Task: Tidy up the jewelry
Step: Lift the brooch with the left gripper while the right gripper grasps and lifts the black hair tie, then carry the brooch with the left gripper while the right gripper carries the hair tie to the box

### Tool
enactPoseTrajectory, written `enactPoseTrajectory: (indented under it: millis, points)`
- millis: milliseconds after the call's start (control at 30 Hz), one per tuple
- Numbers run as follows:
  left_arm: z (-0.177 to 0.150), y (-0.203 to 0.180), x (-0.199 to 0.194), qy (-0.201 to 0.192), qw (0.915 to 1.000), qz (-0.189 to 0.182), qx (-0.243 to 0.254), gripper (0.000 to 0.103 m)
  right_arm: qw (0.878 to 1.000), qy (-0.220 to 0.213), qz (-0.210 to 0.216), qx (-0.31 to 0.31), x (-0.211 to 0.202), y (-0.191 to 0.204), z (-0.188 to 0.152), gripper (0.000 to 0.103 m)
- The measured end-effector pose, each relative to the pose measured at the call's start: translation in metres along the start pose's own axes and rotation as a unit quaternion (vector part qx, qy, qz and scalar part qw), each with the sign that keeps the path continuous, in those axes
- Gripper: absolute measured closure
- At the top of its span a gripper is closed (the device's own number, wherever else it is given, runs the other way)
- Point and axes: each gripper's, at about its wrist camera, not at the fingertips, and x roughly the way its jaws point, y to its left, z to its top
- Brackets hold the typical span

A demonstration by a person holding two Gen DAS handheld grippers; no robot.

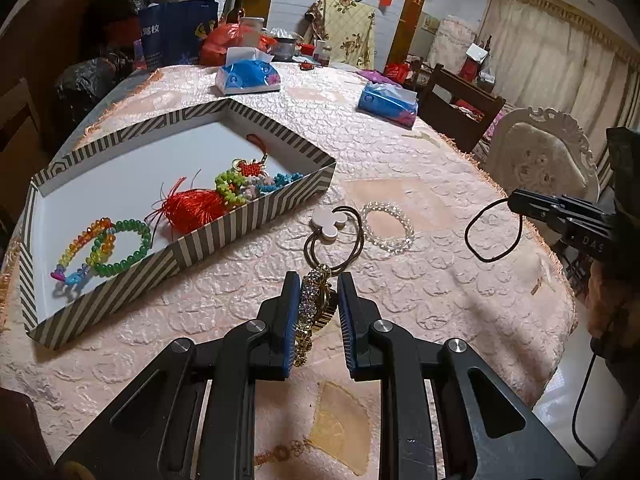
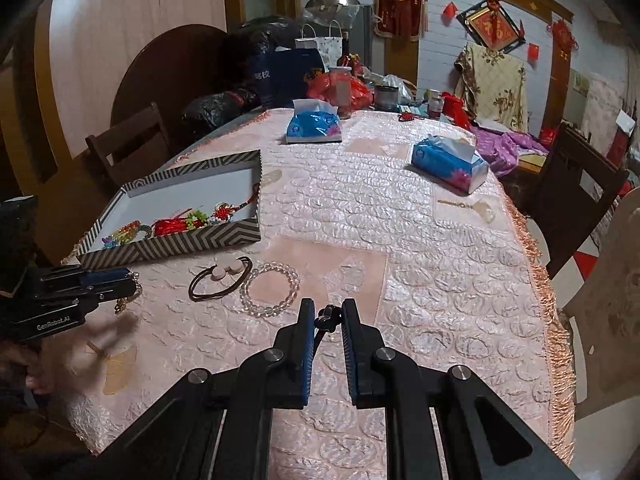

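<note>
Left wrist: fingers (image 1: 298,320) pinch gold bracelet (image 1: 314,312) | right fingers (image 2: 308,344) pinch black hair tie (image 2: 326,318)

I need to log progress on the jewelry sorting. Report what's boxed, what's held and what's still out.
Done: the beaded bracelets and red tassel charm lie in the striped box. In hand: the left gripper holds the gold rhinestone watch; the right gripper holds a black hair tie. Left: the clear bead bracelet and the hair tie with a white charm on the tablecloth.
</note>
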Motion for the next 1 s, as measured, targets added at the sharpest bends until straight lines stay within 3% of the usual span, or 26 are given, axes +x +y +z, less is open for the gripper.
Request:
enactPoseTrajectory:
  millis: [467, 1000]
  points:
    - [0.002, 0.011, 0.0, 0.01, 0.9995, 0.024, -0.015, 0.085, 1.0, 0.008, -0.002, -0.017, 0.005, 0.012, 0.012, 0.09]
    - [0.001, 0.017, 0.0, 0.008, 0.9994, 0.027, -0.021, 0.085, 0.999, 0.023, -0.002, -0.025, 0.015, 0.021, 0.015, 0.09]
